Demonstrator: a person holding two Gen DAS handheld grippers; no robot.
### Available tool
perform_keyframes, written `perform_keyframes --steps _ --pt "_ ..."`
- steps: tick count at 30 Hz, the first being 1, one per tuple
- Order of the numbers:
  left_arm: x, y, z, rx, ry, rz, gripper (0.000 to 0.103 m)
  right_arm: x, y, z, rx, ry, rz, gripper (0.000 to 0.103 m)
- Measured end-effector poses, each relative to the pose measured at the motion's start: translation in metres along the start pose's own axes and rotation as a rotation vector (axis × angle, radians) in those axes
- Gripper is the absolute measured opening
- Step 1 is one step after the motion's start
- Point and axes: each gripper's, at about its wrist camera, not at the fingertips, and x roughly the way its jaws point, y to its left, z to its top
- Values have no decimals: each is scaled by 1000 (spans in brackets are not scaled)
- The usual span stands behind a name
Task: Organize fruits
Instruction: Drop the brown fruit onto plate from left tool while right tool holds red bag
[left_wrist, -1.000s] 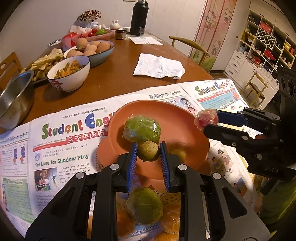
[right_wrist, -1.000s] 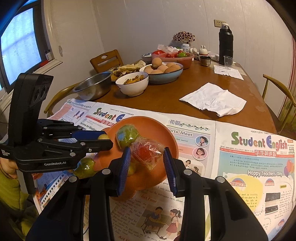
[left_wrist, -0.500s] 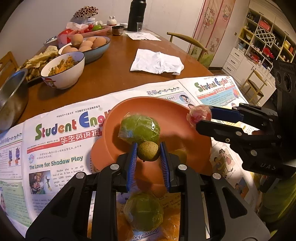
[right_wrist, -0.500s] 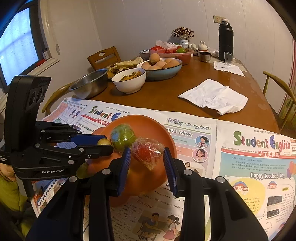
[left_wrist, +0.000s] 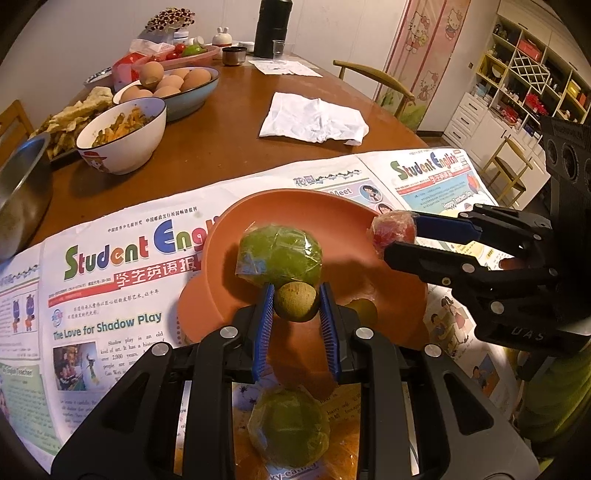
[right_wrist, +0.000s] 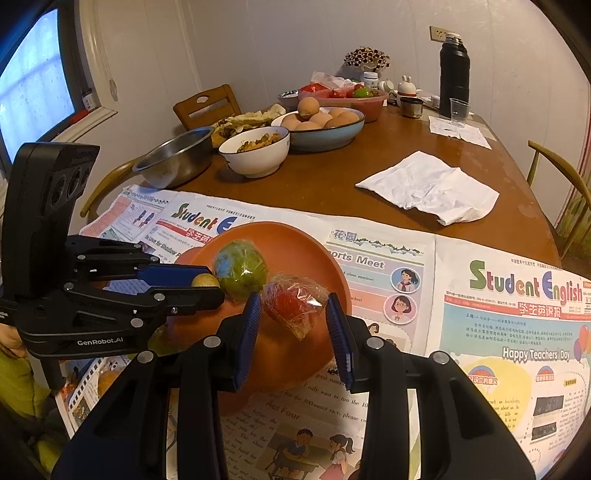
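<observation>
L gripper (left_wrist: 297, 301) grips kiwi (left_wrist: 296, 303), R gripper (right_wrist: 293, 308) wrapped tomato (right_wrist: 291, 304)

Wooden table (right_wrist: 332, 184), laid with newspapers (right_wrist: 498, 314).
Directly on wood: white cloth (right_wrist: 428, 186), steel bowl (right_wrist: 177, 158), food bowl (right_wrist: 255, 153), egg bowl (right_wrist: 321, 129), black flask (right_wrist: 453, 74). On newspapers: orange plate (right_wrist: 295, 240).

Between my left fingers I hold a small round brownish-green fruit (left_wrist: 296, 301) above the shallow orange plastic plate (left_wrist: 332, 218). A large green fruit in clear wrap (left_wrist: 279, 255) rests in the plate. My right fingers pinch a red fruit in crinkled clear wrap (right_wrist: 293, 303) over its rim. Another wrapped green fruit (left_wrist: 289, 428) lies on the newspaper beside the plate.
</observation>
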Motion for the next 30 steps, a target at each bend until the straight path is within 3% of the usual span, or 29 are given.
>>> perform_keyframes --steps 30 --pt "-6 5 -3 -16 -10 2 18 32 13 4 -92 103 -14 36"
